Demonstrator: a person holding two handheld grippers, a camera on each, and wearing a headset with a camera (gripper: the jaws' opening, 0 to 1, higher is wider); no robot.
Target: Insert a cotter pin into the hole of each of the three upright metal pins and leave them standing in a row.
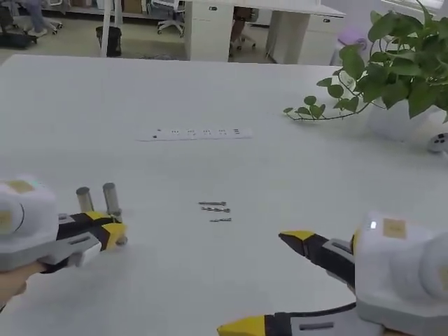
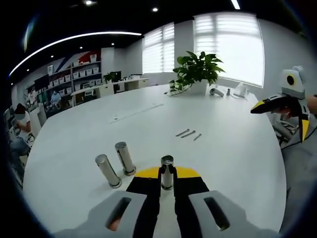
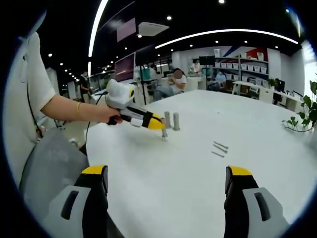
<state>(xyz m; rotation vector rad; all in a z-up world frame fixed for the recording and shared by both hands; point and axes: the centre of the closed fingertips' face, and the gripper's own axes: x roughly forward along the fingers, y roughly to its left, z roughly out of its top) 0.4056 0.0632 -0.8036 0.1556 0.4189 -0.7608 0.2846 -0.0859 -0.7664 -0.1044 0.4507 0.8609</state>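
- left gripper (image 2: pixel 167 176) clamped on one upright metal pin (image 2: pixel 167 166), near-left of power strip (image 1: pixel 196 133); two more pins (image 2: pixel 125 157) stand just beside
- right gripper (image 3: pixel 167 172) jaws spread wide, holding nothing, near-right of strip
- three cotter pins (image 1: pixel 215 210) lie flat on strip's near side, between grippers, long axes roughly parallel to strip; right gripper looks nearer
- thin, grey, bunched; detail too small

Reading no legible text, label, brand, number or sign anywhere, with any markings on the power strip (image 1: pixel 196 133) and on the shelf boxes (image 2: pixel 69 78) showing too small and blurred to make out.
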